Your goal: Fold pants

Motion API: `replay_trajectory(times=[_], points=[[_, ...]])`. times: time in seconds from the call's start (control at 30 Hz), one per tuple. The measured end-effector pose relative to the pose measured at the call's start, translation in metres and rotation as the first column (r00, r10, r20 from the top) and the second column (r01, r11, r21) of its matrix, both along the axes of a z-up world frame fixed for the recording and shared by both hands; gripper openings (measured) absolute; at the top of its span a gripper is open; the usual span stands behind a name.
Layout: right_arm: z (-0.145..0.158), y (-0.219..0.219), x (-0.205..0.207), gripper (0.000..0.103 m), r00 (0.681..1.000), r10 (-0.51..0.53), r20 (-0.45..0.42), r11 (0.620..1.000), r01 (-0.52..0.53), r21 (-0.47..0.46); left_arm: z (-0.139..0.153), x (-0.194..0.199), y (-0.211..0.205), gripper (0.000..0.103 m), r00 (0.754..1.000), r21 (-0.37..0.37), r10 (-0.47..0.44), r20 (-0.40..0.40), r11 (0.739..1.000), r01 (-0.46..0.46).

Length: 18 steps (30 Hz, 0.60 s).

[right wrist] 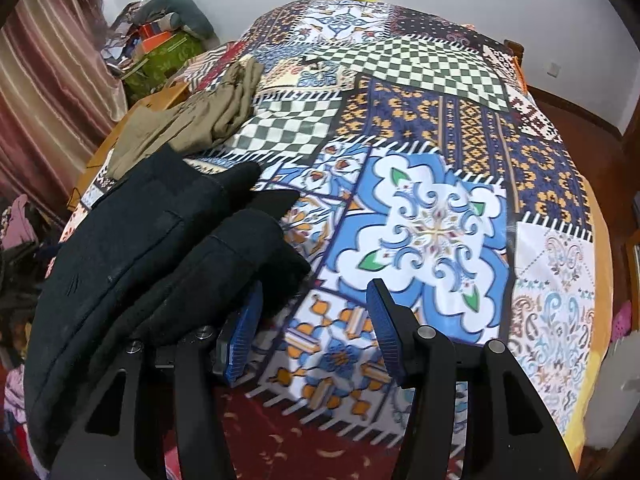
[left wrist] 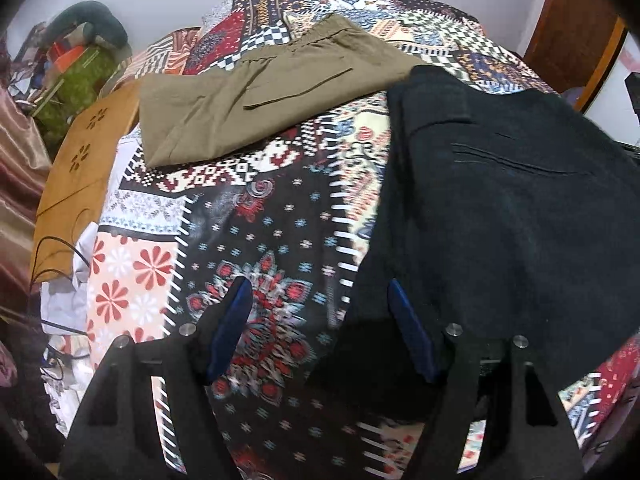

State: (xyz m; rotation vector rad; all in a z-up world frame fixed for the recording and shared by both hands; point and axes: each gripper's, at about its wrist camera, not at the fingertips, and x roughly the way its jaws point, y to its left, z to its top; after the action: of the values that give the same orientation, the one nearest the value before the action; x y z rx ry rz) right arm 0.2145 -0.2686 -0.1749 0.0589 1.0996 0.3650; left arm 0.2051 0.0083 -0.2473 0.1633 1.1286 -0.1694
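Note:
Folded black pants [left wrist: 500, 200] lie on the right of the patchwork bedspread [left wrist: 260, 220]. My left gripper [left wrist: 319, 282] is open over the bedspread, with only the pattern between its pads. Its right finger [left wrist: 412, 332] sits against the black fabric's left edge. In the right wrist view the black pants [right wrist: 132, 248] fill the left side and drape over the tip of the left finger [right wrist: 240, 328] of my right gripper [right wrist: 316, 283]. That gripper is open over bare bedspread [right wrist: 420, 220]. Folded khaki pants [left wrist: 260, 108] lie farther back on the bed [right wrist: 192, 124].
A wooden board [left wrist: 80, 184] with cables over it runs along the bed's left edge. Beyond it are a clutter pile [right wrist: 160, 40] and a striped curtain [right wrist: 48, 80]. A wooden door [left wrist: 572, 28] stands at the far right.

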Motion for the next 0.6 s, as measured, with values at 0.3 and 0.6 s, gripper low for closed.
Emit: replay_trajectory(times=[0.3,0.6], points=[[0.033,-0.047,-0.03,0.05,0.995,-0.089,0.052,0.996,0.09,-0.015,0.014,-0.015,-0.031,0.07,0.998,-0.02,-0.055,0.043,0.998,0.056],[0.071,-0.039,-0.055,0.05,0.985,-0.073,0.158,0.997,0.073,0.008,0.063,-0.008,-0.027,0.07,0.981,-0.062,0.015,0.191,0.998,-0.003]])
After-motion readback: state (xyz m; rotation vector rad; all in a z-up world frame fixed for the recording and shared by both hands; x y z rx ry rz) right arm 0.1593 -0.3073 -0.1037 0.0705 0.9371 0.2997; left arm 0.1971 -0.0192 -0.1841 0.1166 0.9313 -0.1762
